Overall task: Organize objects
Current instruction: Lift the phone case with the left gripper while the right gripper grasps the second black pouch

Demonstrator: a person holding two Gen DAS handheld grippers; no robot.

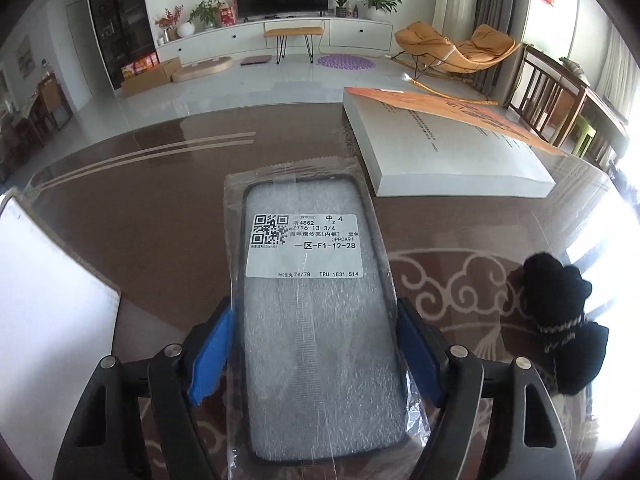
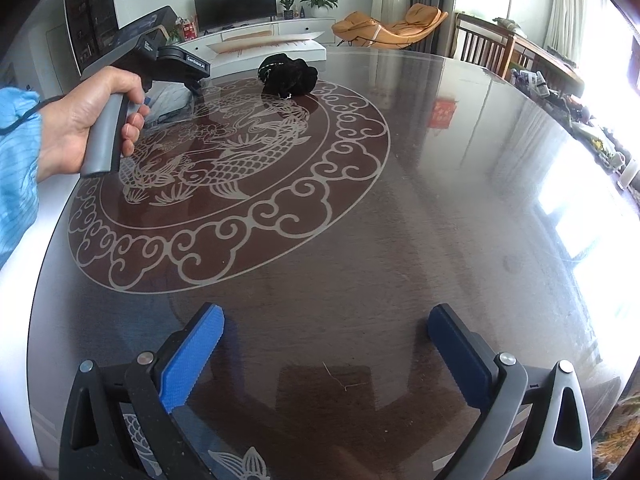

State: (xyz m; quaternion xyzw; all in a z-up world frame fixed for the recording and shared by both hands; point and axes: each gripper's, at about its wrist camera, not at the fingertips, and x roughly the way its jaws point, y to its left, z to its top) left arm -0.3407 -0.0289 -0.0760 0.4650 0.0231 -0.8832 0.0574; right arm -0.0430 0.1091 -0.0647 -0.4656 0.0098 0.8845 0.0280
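My left gripper (image 1: 316, 316) is shut on a phone case (image 1: 316, 320) in a clear plastic bag with a white QR label; its blue pads (image 1: 212, 356) press both long sides, holding it over the dark glass table (image 1: 160, 232). A black knitted bundle (image 1: 560, 320) lies on the table to the right; it also shows in the right wrist view (image 2: 288, 74) at the far side. A thick white book with an orange cover (image 1: 448, 144) lies ahead right. My right gripper (image 2: 324, 332) is open and empty above the table (image 2: 400, 220).
A white sheet or box (image 1: 48, 320) lies at the left table edge. The hand holding the left gripper's handle (image 2: 100, 120) shows at the left of the right wrist view. Wooden chairs (image 1: 552, 96) stand beyond the table's right side.
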